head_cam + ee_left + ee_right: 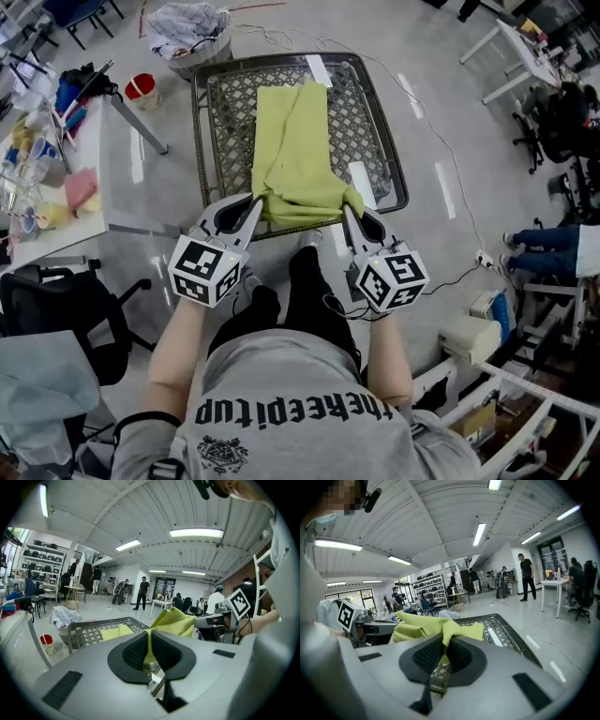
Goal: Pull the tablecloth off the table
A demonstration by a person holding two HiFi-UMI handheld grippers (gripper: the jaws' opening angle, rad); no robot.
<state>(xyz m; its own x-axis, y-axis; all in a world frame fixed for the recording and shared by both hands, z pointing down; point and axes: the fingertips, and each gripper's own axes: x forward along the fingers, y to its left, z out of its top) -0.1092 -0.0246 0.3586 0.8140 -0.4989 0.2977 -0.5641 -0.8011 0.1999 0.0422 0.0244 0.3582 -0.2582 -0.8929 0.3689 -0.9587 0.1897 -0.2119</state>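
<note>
The left gripper [253, 203] and the right gripper [349, 214] each have their jaws pinched tight on a near corner of the yellow-green tablecloth [293, 150]. The cloth is gathered into a narrow strip down the middle of the wire-mesh table [375, 122]. Its near end is bunched and raised between the two grippers, and its far end lies flat on the mesh. Beyond the table a basket [192, 33] of crumpled white stuff, perhaps cloth, stands on the floor

The only print that can be read stands on the person's grey cotton T-shirt [300, 375], in the lower middle of the head view: black letters, upside down to the camera, spelling "thekeepitup". The round black emblem [222, 454] under it is too small to read.
</note>
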